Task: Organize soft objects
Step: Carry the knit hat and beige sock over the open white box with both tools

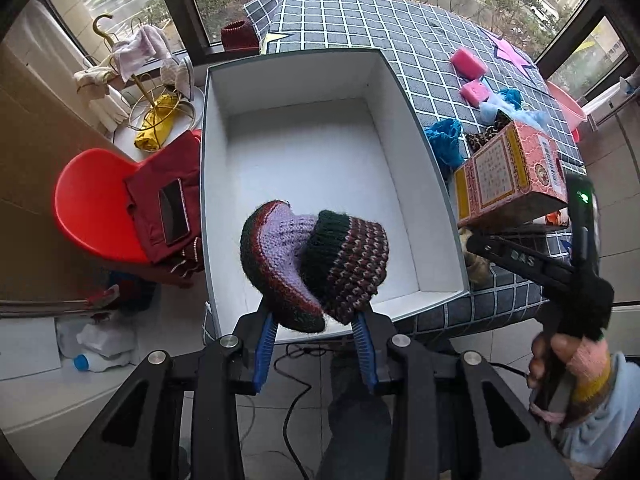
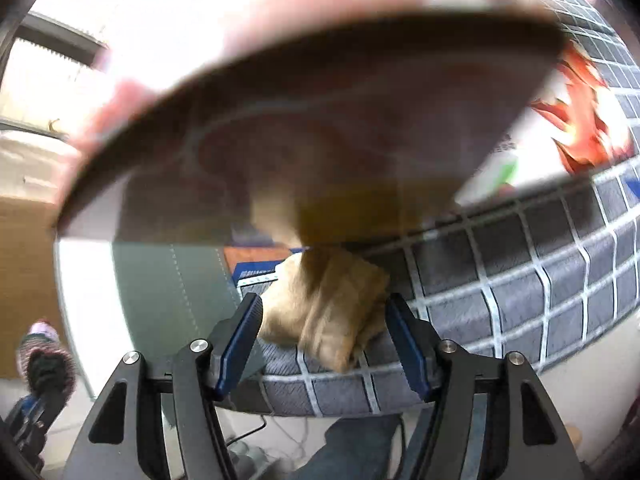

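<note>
My left gripper [image 1: 314, 312] is shut on a knitted piece [image 1: 316, 256] of purple, dark red and green wool. It hangs over the near edge of an open white box [image 1: 304, 80] with nothing inside. My right gripper [image 2: 324, 332] points down at the edge of the checked mattress [image 2: 520, 280]. Its blue pads stand on either side of a tan soft cloth [image 2: 332, 304] and do not press on it. Just above that cloth, a pink printed carton [image 1: 508, 172] fills the blurred right wrist view. A hand [image 1: 560, 356] holds the right gripper beside the white box.
Pink sponges [image 1: 468, 62], blue knitwear [image 1: 446, 136], a leopard-print cloth [image 1: 486, 136] and a pink basin [image 1: 568, 104] lie on the mattress. Left of the box stands a red chair [image 1: 92, 200] with a dark red garment and phone [image 1: 172, 208]. Cables [image 1: 296, 384] run across the floor.
</note>
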